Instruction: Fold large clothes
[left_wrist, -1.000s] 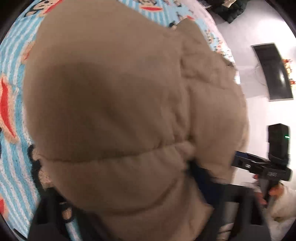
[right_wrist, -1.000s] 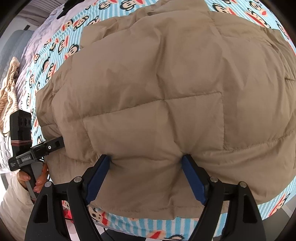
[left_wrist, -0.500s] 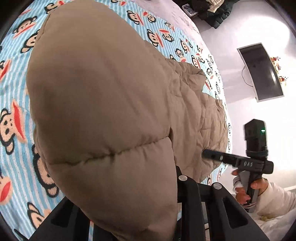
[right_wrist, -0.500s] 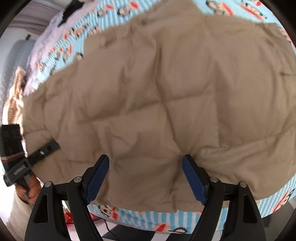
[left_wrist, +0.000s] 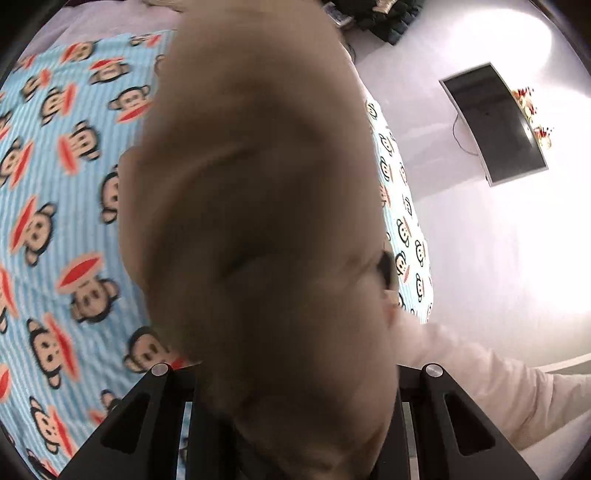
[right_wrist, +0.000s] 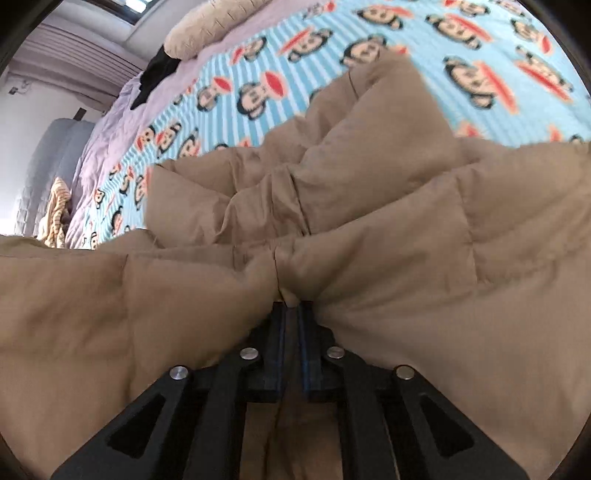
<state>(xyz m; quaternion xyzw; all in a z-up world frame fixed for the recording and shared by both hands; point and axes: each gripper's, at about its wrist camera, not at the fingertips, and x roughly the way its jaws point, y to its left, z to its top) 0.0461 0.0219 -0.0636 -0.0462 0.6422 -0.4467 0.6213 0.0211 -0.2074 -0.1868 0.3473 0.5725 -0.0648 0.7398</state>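
Note:
A tan quilted puffer jacket hangs lifted over the blue monkey-print bed sheet and fills the middle of the left wrist view. My left gripper is shut on it; the bunched fabric hides the fingertips. In the right wrist view the jacket lies crumpled on the sheet. My right gripper has its jaws closing tight on a pinched fold of the near edge, with the blue pads almost together. A person's pale sleeve reaches in behind the lifted jacket.
A dark flat screen stands against the white surface beyond the bed's right edge. Dark clothes are piled at the far end. A pillow, a black garment and a striped cloth lie on the lilac cover.
The left gripper has risen, lifting the jacket off the sheet. The right gripper's jaws, wide open before, have shut on the jacket's near edge, and the fabric has bunched up.

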